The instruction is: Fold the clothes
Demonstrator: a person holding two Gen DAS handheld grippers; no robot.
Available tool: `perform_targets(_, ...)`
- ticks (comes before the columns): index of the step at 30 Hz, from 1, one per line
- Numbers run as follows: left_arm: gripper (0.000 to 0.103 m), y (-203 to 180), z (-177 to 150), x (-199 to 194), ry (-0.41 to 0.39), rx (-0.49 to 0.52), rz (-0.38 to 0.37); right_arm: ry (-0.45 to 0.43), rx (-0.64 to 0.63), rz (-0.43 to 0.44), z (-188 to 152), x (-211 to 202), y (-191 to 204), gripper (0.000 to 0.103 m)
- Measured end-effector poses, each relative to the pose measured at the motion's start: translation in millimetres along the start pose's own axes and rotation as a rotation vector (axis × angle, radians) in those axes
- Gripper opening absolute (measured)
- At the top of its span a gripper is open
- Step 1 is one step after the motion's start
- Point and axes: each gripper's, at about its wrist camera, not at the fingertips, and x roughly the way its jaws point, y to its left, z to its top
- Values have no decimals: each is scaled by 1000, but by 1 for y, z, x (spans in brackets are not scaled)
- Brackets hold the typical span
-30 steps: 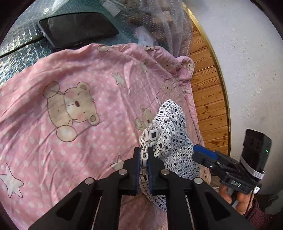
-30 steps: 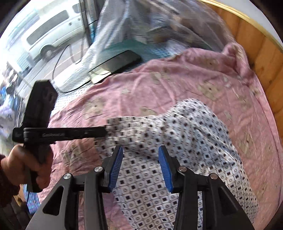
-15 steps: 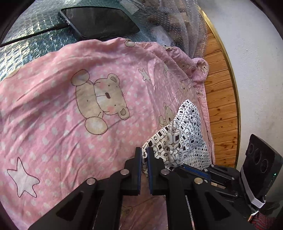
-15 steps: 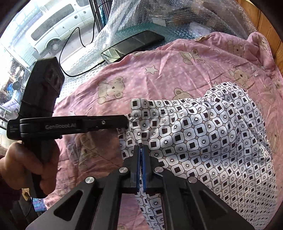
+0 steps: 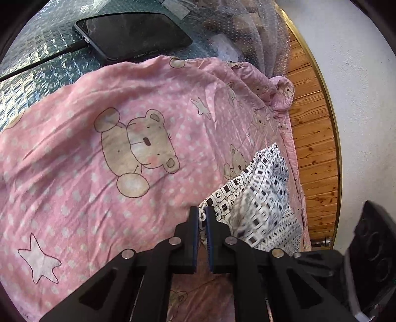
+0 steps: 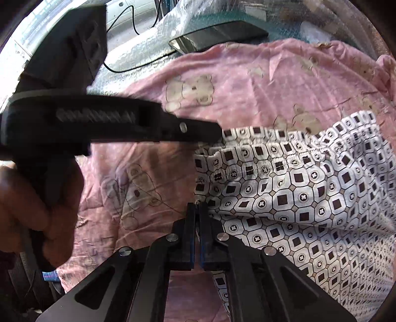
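A white garment with a black-and-brown geometric print (image 6: 297, 188) lies on a pink bear-print blanket (image 5: 99, 153). In the left wrist view my left gripper (image 5: 202, 215) is shut on a corner of the garment (image 5: 262, 198), which trails off to the right. My right gripper (image 6: 197, 210) is shut on the garment's near left edge. The left gripper (image 6: 217, 132) also shows in the right wrist view, pinching the garment's far left corner, with a hand (image 6: 32, 203) on its handle. The right gripper's body (image 5: 366, 260) fills the lower right of the left wrist view.
A dark phone (image 5: 133, 34) with a cable lies on bubble wrap (image 5: 37, 69) beyond the blanket. A wooden panel wall (image 5: 314, 148) and white plaster (image 5: 358, 86) run along the right. A window with a parked van (image 6: 133, 12) is at the back left.
My right gripper went from open to shut on the garment's edge. Both grippers moved left over the blanket, drawing the garment's edge taut between them.
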Motion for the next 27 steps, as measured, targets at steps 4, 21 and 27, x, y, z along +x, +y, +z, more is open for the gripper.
perform_targets(4,8,-12,5,-37,-111,20,-1,-95,184,101,-14,-50,-27,25)
perform_targets(21,3,-64,7,49,137,344,147,-243,1115,-403,-494,-237,-226,30)
perform_targets(27,4,-95,5,55,135,394,284,-369,1235,-487,-584,-307,-224,36)
